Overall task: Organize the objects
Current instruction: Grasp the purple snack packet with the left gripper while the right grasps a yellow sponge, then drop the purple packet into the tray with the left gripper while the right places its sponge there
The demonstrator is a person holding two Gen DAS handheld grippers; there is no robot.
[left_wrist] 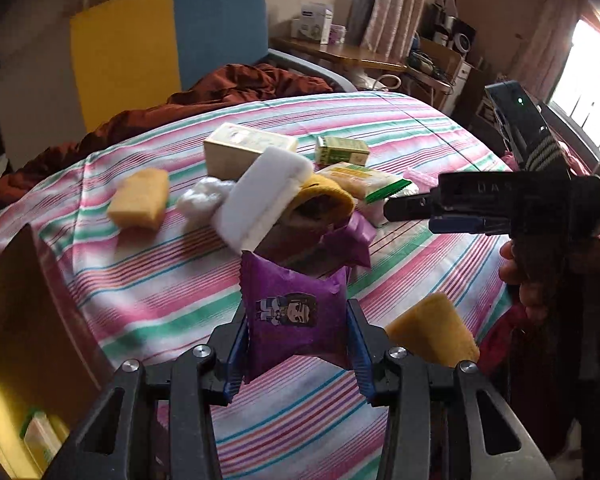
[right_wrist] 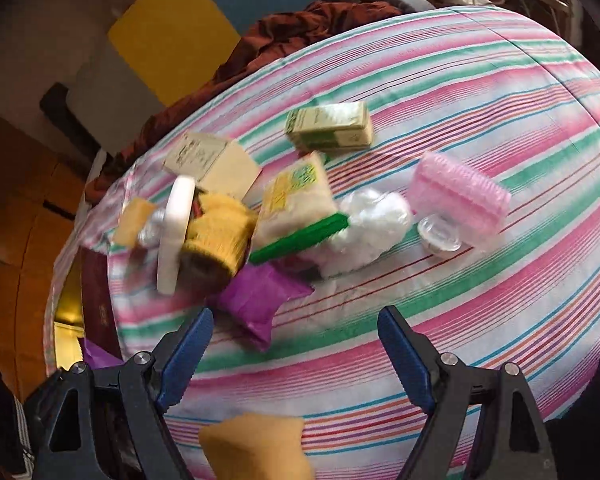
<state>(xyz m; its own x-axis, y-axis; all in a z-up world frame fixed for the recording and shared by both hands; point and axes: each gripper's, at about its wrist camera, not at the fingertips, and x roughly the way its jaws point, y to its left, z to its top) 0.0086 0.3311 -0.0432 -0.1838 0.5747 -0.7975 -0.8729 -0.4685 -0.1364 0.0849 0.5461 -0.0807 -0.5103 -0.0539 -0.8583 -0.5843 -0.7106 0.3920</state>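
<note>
A purple snack packet (left_wrist: 296, 320) with a cartoon figure hangs above the striped bed sheet (left_wrist: 148, 280), and my left gripper (left_wrist: 298, 340) is shut on it, blue pads pressing both sides. A second purple packet (left_wrist: 350, 240) (right_wrist: 256, 300) lies on the sheet just beyond. My right gripper (right_wrist: 296, 316) stands open above the sheet, nothing between its fingers; in the left wrist view the right gripper (left_wrist: 396, 208) comes in from the right, held by a hand. A yellow sponge (right_wrist: 256, 448) (left_wrist: 432, 332) lies below it.
Clustered mid-bed are a white foam block (left_wrist: 260, 196), yellow knit cuff (left_wrist: 328, 196), beige box (left_wrist: 244, 152), green box (right_wrist: 330, 126), green-edged packet (right_wrist: 296, 200), white wad (right_wrist: 368, 224), pink brush (right_wrist: 460, 200), and another sponge (left_wrist: 140, 204). A cardboard box (left_wrist: 20, 300) stands left.
</note>
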